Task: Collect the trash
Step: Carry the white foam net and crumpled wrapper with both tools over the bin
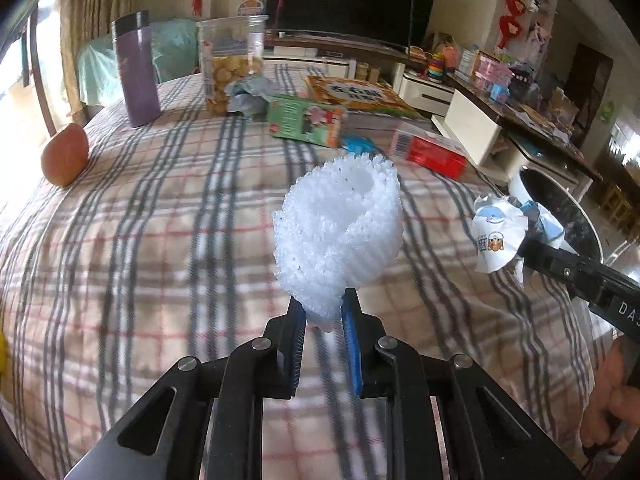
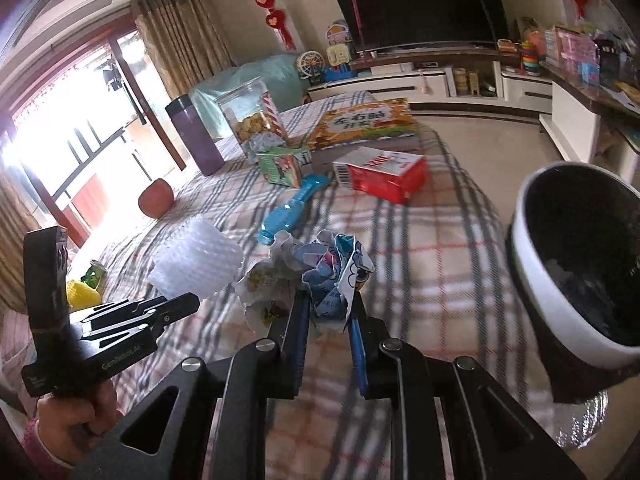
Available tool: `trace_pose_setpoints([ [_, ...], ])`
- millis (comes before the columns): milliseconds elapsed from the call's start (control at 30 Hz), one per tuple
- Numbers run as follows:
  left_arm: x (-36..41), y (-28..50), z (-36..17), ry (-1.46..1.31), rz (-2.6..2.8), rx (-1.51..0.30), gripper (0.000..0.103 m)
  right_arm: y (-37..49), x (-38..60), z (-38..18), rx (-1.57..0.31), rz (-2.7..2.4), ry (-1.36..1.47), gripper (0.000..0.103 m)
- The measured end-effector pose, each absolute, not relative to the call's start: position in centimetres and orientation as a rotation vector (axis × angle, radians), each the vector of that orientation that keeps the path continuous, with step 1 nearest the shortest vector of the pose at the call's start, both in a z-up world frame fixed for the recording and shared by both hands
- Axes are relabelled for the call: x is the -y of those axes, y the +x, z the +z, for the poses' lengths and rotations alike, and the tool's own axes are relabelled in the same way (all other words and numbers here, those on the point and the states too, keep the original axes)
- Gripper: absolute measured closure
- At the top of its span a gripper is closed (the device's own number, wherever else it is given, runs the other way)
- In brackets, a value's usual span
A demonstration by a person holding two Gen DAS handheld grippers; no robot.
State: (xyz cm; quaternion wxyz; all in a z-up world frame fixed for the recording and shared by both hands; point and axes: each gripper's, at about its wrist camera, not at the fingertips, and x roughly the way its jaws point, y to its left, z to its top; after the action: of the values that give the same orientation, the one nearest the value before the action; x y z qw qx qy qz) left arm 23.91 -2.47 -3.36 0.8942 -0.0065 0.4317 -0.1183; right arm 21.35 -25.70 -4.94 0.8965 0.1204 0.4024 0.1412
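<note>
On the table [image 2: 440,248], the flask [image 2: 196,136] stands left of the snack jar [image 2: 252,116], with the apple [image 2: 155,198] nearer and further left. The book [image 2: 364,122] lies behind the red carton [image 2: 380,176]; the green box [image 2: 280,166] sits to that carton's left. The bin [image 2: 576,256] stands off the table's right edge. The foam net [image 1: 340,236], held above the cloth, is left of the crumpled paper [image 1: 498,236].

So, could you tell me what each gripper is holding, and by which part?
The left gripper pinches the white foam net by its lower end. The right gripper clamps the crumpled paper wad at its underside.
</note>
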Motion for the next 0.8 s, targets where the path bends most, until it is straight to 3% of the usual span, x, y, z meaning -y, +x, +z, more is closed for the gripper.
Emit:
trace_pose_setpoints([
  [800,10.9,22.9,-2.8,0.093,-0.362,-0.898,0.086,18.0,33.4,-3.8,-0.801,0.176,0.282,0.084],
])
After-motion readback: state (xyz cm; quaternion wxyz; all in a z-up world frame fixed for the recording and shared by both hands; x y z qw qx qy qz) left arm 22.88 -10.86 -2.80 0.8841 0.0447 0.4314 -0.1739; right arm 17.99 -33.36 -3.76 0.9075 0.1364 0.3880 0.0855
